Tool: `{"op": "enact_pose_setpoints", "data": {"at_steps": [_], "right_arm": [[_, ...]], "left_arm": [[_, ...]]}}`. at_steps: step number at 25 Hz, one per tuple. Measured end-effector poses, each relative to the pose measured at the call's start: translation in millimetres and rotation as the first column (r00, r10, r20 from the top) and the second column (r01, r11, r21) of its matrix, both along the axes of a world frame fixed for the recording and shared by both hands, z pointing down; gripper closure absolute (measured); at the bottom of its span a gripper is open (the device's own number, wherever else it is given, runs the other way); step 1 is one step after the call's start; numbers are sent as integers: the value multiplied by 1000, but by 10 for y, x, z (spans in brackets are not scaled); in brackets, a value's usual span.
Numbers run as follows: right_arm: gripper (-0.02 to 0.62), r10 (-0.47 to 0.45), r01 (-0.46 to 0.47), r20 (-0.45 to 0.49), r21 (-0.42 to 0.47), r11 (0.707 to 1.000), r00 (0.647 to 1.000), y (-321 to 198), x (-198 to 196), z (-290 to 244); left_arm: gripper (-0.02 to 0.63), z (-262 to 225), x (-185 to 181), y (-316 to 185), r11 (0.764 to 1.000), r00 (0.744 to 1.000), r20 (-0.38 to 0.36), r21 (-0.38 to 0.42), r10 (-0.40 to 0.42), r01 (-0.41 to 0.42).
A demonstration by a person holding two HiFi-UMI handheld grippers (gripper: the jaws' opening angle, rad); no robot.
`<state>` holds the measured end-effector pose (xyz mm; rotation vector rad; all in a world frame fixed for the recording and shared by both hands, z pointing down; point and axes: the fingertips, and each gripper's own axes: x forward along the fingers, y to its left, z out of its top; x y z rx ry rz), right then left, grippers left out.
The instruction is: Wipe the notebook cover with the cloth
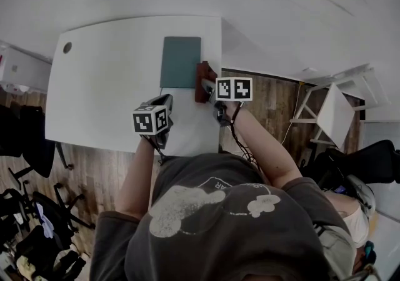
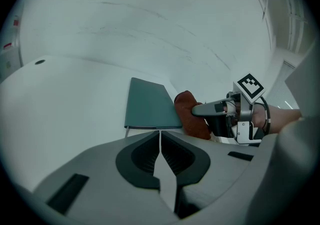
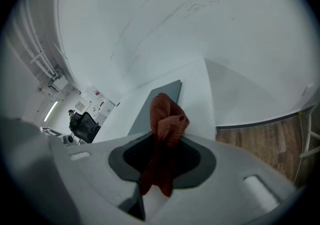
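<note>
Right gripper (image 3: 161,141) clamps crumpled rust-red cloth (image 3: 167,116) beside dark-green notebook (image 1: 180,61).
Left gripper (image 2: 160,141) jaws meet, empty, above white table (image 1: 106,86).

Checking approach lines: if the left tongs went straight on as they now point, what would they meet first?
Probably the near edge of the teal notebook, lying straight ahead of the shut left tongs; their height over the table is unclear.

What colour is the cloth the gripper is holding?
Rusty red-brown cloth; clearest in the right gripper view.
</note>
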<state>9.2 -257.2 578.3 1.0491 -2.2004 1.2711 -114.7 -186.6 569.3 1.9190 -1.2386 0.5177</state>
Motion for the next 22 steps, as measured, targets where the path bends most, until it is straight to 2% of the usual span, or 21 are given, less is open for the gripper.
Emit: {"op": "enact_pose_setpoints", "data": {"at_steps": [6,11,16,22], "right_arm": [[489,-28,28,10,18,999,1000,33,109,-93],[489,-58,57,39,32,998,998,116,238,-221],[489,-99,98,46,35,995,994,292,427,-277],[490,-133,129,105,45,991,986,435,533,-382]], "left_arm": [[598,-91,131,95,999,999,11,18,-35,35],[598,-189,236,222,994,995,3,38,-100,99],[598,-225,418,431,992,992,50,57,-118,115],[598,-369,653,592,977,981,32,110,-189,184]]}}
